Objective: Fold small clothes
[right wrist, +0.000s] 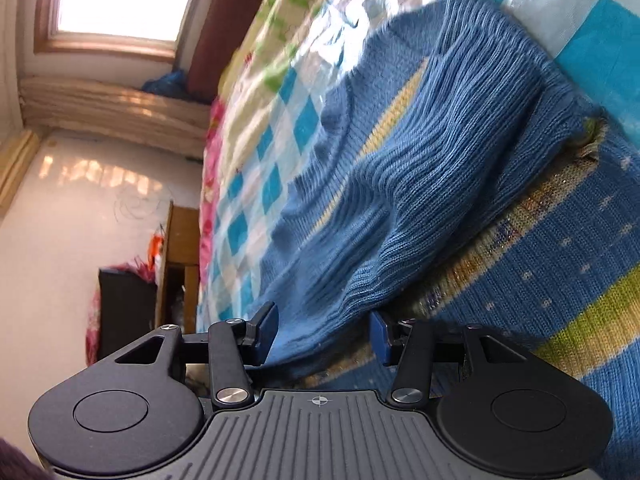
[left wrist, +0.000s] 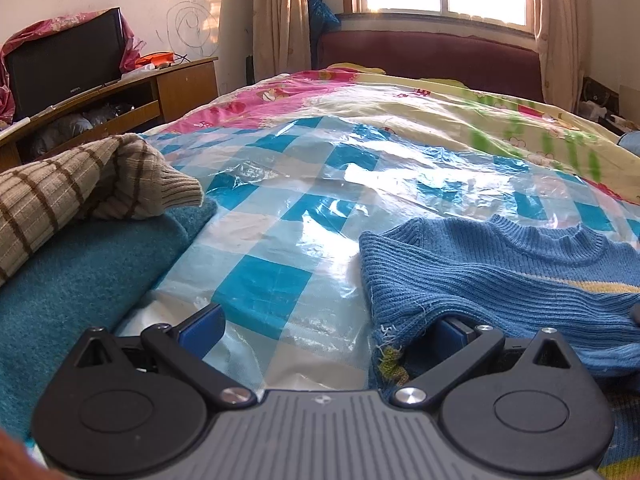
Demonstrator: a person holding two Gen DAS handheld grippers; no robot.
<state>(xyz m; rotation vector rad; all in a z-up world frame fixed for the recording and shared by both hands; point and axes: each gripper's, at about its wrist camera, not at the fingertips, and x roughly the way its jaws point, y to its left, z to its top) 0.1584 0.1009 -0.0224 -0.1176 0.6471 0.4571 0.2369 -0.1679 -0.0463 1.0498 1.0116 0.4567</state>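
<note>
A blue knit sweater (left wrist: 500, 272) lies on the checked plastic sheet (left wrist: 280, 220) that covers the bed. In the right wrist view the sweater (right wrist: 440, 140) has a plain blue part folded over its green and yellow striped part. My left gripper (left wrist: 328, 328) stands wide open at the sweater's near left edge, its right finger tucked under the hem. My right gripper (right wrist: 322, 334) is rolled on its side and open. The folded blue edge lies loose between its blue pads (right wrist: 266, 334).
A beige striped sweater (left wrist: 60, 192) rests on a teal garment (left wrist: 80, 280) at the left. A floral bedspread (left wrist: 440, 108) runs back to a dark red headboard (left wrist: 432, 56) under a window. A wooden cabinet (left wrist: 184, 84) with a television (left wrist: 68, 60) stands at the left wall.
</note>
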